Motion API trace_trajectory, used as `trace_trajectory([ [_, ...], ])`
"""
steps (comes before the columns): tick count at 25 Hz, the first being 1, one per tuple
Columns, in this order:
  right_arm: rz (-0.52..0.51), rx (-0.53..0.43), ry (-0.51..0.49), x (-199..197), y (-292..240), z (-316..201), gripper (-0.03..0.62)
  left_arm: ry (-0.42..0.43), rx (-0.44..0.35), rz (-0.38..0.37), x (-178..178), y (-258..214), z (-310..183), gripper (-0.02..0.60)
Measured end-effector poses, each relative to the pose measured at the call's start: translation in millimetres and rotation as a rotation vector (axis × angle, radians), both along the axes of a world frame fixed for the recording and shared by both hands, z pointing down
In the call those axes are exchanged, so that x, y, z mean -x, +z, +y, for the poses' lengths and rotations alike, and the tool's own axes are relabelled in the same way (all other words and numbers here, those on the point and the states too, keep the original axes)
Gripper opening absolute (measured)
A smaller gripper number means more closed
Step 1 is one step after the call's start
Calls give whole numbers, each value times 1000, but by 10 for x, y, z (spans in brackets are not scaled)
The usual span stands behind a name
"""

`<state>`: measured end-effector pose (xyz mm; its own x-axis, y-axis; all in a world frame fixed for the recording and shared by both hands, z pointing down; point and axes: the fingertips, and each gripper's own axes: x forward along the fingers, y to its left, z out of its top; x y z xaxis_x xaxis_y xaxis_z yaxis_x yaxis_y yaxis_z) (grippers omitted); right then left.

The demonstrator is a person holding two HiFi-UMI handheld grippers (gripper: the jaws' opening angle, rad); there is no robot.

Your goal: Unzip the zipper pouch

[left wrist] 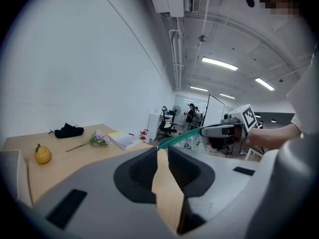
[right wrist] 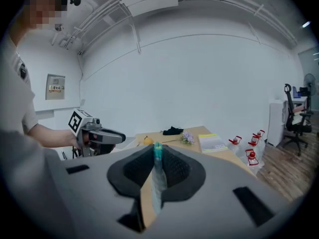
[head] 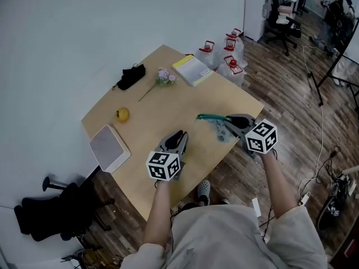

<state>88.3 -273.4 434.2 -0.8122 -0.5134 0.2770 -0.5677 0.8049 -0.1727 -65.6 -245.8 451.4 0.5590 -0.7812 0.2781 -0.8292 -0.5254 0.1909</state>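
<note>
Teal zipper strip (head: 210,117) on clear film marks the zipper pouch (right wrist: 158,183). My right gripper (head: 229,120) has its jaws closed on one end of the pouch and holds it up off the table (head: 151,88). In the head view the strip reaches out toward 9 o'clock.

My left gripper (head: 180,136) sits at about 8 o'clock from the pouch, clear of it. Its jaws stand partly apart with only tabletop showing through the gap, so it holds nothing.

I judge the unzipping unfinished: one end is anchored, but nothing has the slider, and I cannot tell how far the zipper is already run. Next I must find the slider pull, which is too small to pick out here. Then I pinch it with the left jaws and draw it along the strip while the right holds firm.

The pouch film carries dark print, but it is unreadable. The marker cubes (head: 262,137) show only black-and-white squares. The yellow notebook (head: 192,70) at 12 o'clock shows no legible title.
</note>
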Motion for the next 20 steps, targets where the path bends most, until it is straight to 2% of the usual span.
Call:
trace_trajectory([
  [3,6,2,67,20,9,-17,55,-28,-16,3,-2,-61,-51,74],
  [7,60,-21,111,38,19,102,57,-68,-36,4,13,-117,-13,74],
  [13,61,-20,195,12,-14,213,57,-63,-23,7,-137,-102,115,74],
  [16,70,-22,234,1,17,303,55,-97,-32,-10,-181,-80,203,72],
  [20,77,-28,273,10,61,392,57,-105,-42,-50,-175,-30,299,35],
])
